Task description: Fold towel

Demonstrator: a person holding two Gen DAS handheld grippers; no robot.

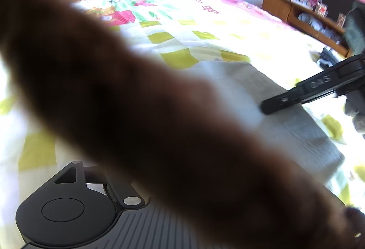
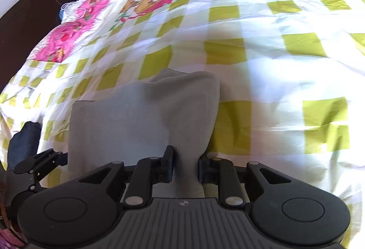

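Low centre of right view: right gripper (image 2: pixel 186 165) pinching grey towel (image 2: pixel 127 116) fold, mid-fold; left gripper (image 2: pixel 45 162) grip indiscernible. Next: carry edge across.

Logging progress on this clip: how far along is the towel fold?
Done: the grey towel lies on the checked bedspread, apparently already doubled, an under-layer edge showing at its left. In hand: the right gripper has a bunched towel edge between its fingers, raised off the bed. The left gripper's view is largely blocked by a brown blur; its grip cannot be judged. Left: finish and flatten this fold.
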